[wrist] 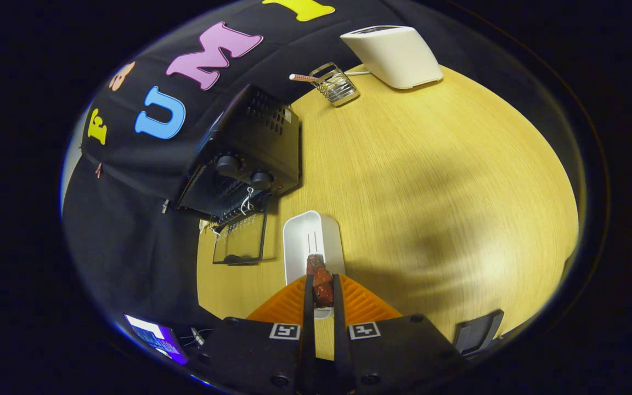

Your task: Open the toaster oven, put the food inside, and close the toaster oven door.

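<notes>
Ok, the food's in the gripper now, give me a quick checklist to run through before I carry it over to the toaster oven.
1. Grip on food: the gripper has both fingers pressed on the reddish-brown food piece - ok.
2. Food clear of the white tray: whether it has lifted off the tray - cannot tell.
3. Oven door: the glass door of the toaster oven hangs down open - ok.
4. Path to the oven mouth: bare wooden table between tray and door - ok.
5. Space inside the oven: interior dark - cannot tell.
6. Far items: wire rack and white toaster sit well beyond the oven - ok.
</notes>
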### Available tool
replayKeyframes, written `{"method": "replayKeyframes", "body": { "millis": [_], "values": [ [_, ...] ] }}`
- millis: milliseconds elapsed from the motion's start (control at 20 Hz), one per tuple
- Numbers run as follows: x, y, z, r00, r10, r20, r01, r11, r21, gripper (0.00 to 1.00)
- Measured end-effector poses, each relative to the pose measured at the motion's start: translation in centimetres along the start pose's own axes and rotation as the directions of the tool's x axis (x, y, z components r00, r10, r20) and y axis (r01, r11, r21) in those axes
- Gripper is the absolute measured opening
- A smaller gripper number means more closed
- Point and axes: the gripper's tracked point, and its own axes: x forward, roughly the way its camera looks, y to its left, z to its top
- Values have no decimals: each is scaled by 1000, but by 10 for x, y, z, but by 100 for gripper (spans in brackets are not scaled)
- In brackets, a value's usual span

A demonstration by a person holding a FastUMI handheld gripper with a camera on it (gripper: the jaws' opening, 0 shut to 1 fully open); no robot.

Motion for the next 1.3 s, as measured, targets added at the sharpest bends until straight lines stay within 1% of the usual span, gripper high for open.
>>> {"method": "replayKeyframes", "body": {
  "millis": [200, 350, 450, 600, 800, 950, 1100, 1200, 1300],
  "values": [
    [-18, 4, 6, 999, -30, 26, 29, 999, 23, 17],
    [-37, 19, 13, 998, -43, 54, 42, 999, 22, 17],
    [-46, 37, 19, 996, -39, 77, 39, 999, 13, 17],
    [-51, 72, 24, 994, -11, 106, 8, 999, 31, 17],
    [-36, 120, 27, 988, 21, 151, -36, 995, 98, 17],
    [-21, 159, 25, 980, 60, 192, -91, 983, 158, 17],
    [6, 185, 15, 977, 77, 200, -106, 985, 139, 17],
    [28, 203, 9, 976, 101, 194, -131, 980, 150, 17],
    [50, 216, 12, 970, 113, 214, -148, 976, 159, 17]
  ]
}}
